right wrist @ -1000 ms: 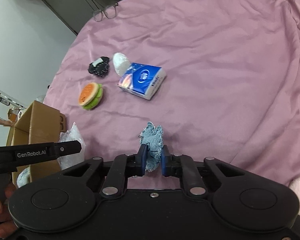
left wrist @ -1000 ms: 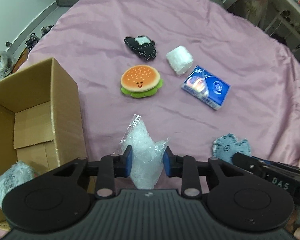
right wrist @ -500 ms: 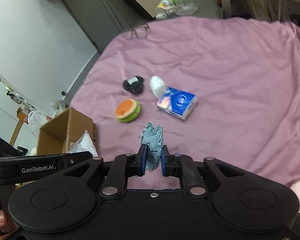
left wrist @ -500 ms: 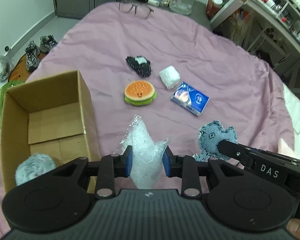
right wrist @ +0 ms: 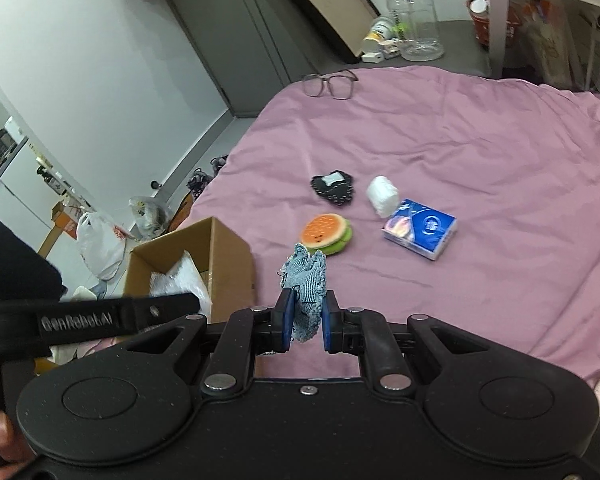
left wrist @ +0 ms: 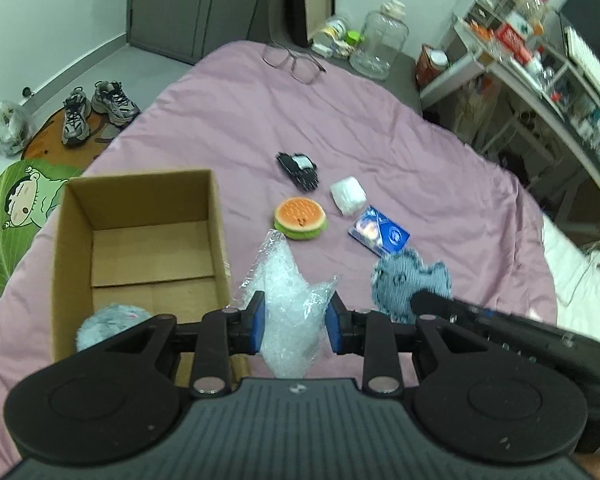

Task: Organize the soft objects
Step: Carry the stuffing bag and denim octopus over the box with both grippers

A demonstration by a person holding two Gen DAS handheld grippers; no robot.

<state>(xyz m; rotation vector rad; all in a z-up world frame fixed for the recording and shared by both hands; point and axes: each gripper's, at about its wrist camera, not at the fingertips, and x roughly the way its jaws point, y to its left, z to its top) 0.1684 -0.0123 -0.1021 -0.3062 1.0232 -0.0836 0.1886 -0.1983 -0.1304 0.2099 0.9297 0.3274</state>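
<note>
Since the previous frames, both tools have risen above the bed, and the cardboard box [left wrist: 140,240] now sits lower left of my left tool [left wrist: 296,318] with more of its interior exposed.

Count on the bed [left wrist: 440,168]: one burger plush [left wrist: 300,219], one black patterned pouch [left wrist: 299,166], one white roll [left wrist: 348,195], one blue tissue pack [left wrist: 379,231], one pair of glasses [left wrist: 293,63]. These lie ahead of both tools, well apart from the fingers. The burger plush, white roll and tissue pack sit near one another; the pouch lies just beyond the burger plush. One grey fluffy ball [left wrist: 112,322] rests inside the box, at its near corner.

Left tool: fingers partly closed, clamped on one clear plastic bag [left wrist: 288,300]. The bag bulges above and below the blue pads [left wrist: 259,322] and hangs just right of the box wall.

Right tool [right wrist: 305,322]: fingers nearly together, gripping one blue knitted plush [right wrist: 307,280] by its lower part. The plush stands upright above the pads. From the left wrist view, this plush [left wrist: 408,280] appears to the right of my left tool, at the tip of the right tool.

From the right wrist view, the box [right wrist: 204,256] lies to the left of the right tool, with the plastic bag [right wrist: 182,280] in front of its opening.
</note>
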